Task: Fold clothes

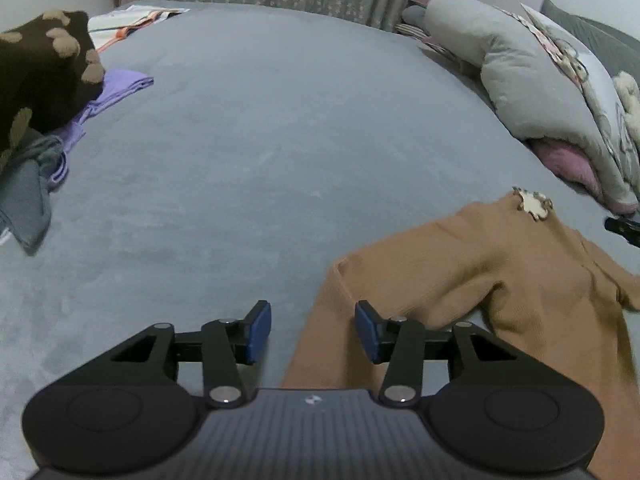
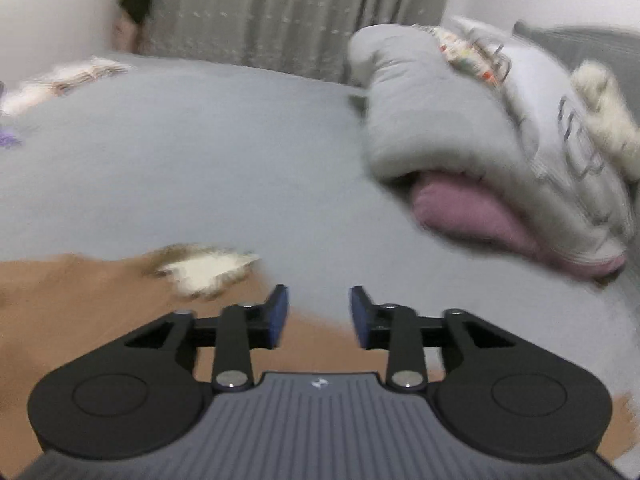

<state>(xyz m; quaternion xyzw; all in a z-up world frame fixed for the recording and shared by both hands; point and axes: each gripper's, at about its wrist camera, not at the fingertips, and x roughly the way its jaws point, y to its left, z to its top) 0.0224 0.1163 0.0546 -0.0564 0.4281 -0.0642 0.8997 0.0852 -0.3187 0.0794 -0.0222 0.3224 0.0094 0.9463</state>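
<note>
With both tongs, left tongs (image 1: pixel 313 330) and right tongs (image 2: pixel 319 316), apart and empty, I judge the tan sweater (image 1: pixel 480 272) soft, light, floppy; I'd pinch its edge at five o'clock.

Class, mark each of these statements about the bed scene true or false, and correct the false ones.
1. The left gripper is clamped on the tan garment. False: its jaws stand apart, with nothing between the pads.
2. A pale flower-shaped patch sits on the tan garment. True.
3. The purple garment lies on top of the brown spotted garment. False: the brown one lies over it.
4. The right gripper holds nothing. True.
5. The bed cover is bright red. False: grey.
</note>
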